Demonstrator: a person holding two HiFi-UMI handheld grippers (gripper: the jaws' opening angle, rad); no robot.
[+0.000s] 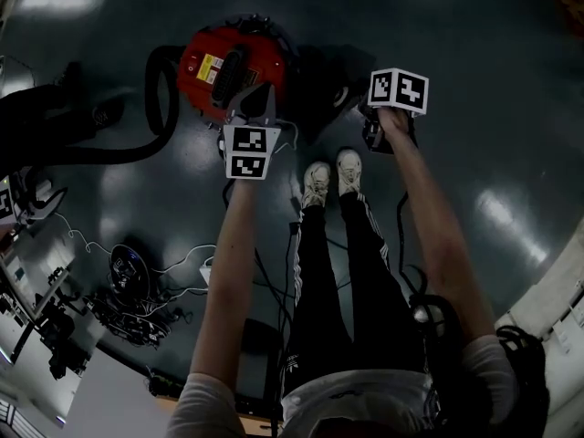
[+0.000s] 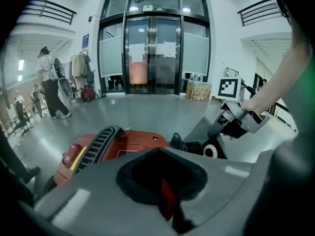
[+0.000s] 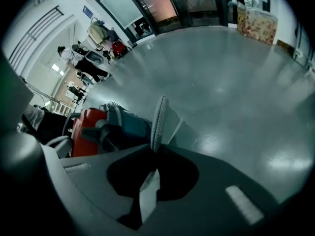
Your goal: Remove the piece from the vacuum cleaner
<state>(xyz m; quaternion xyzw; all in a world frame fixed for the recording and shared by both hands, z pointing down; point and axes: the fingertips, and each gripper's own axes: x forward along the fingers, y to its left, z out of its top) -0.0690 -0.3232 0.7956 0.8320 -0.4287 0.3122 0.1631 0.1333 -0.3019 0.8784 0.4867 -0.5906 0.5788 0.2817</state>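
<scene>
Fingers (image 3: 157, 119) closed, empty, on left gripper (image 1: 250, 99) and right gripper (image 1: 376, 137). Vacuum (image 1: 228, 62) at eleven o'clock looks heavy; I'd grab its hose cuff (image 2: 193, 146), probably stiff.

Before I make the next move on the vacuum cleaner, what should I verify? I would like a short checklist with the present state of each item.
1. Left gripper at the vacuum cleaner: ok, it hangs over the red body.
2. Left jaws open or shut: cannot tell, the left gripper view shows no fingers clearly.
3. Right gripper free: ok, its jaws are together with nothing between them.
4. Which piece comes off: cannot tell; the hose cuff sits in the body.
5. Shoes off the vacuum cleaner: ok, apart from it, though close.
</scene>
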